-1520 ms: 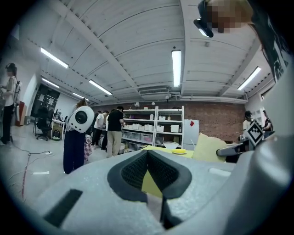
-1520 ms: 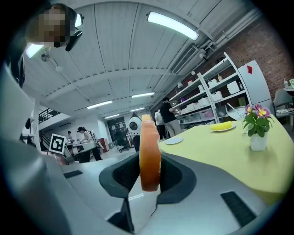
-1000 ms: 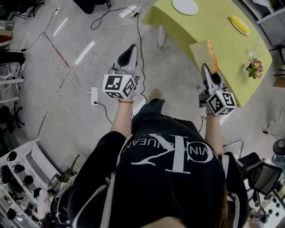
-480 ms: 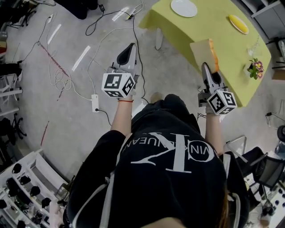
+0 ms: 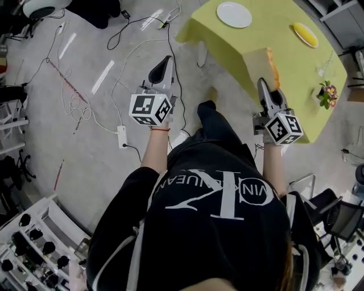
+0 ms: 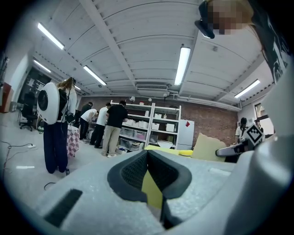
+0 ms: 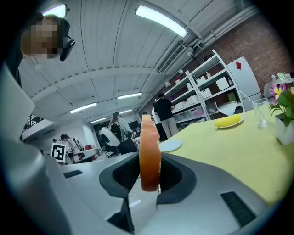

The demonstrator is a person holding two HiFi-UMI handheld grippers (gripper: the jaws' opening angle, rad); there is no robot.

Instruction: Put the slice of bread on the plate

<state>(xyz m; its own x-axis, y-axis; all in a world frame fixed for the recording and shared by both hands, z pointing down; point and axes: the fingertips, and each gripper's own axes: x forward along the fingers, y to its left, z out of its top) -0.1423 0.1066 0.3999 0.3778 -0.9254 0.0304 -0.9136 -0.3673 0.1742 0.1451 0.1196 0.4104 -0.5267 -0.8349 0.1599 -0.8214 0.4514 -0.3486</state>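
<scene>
Bread's in the air, so I'd call this the carry step: pickup looks done, placing not yet started.

Right gripper point(image 7: 149, 176) has its jaws pinched on the slice of bread with the pale face and orange-brown crust point(image 7: 150, 153). They're only a little apart, just the thickness of the slice. It stands upright, edge-on between the pads, with most of it sticking out above them. In the head view it hangs over the near edge of the table with the yellow-green cloth point(image 5: 273, 34), not touching anything else.

Left gripper point(image 6: 148, 158) has its jaws closed together with nothing in them. It's out over the floor, well apart from the table.

Target is the round white plate point(image 5: 234, 14), close to the table's left-hand corner as the head view shows it and well apart from the bread. It looks bare to me.

What the next move needs, imo: bring the right gripper along the table until the slice is over that plate, lower it, and tip it so the flat face goes down instead of the crust edge. Only then open up. Let go while it's upright and it'll probably flop, maybe off the rim.
</scene>
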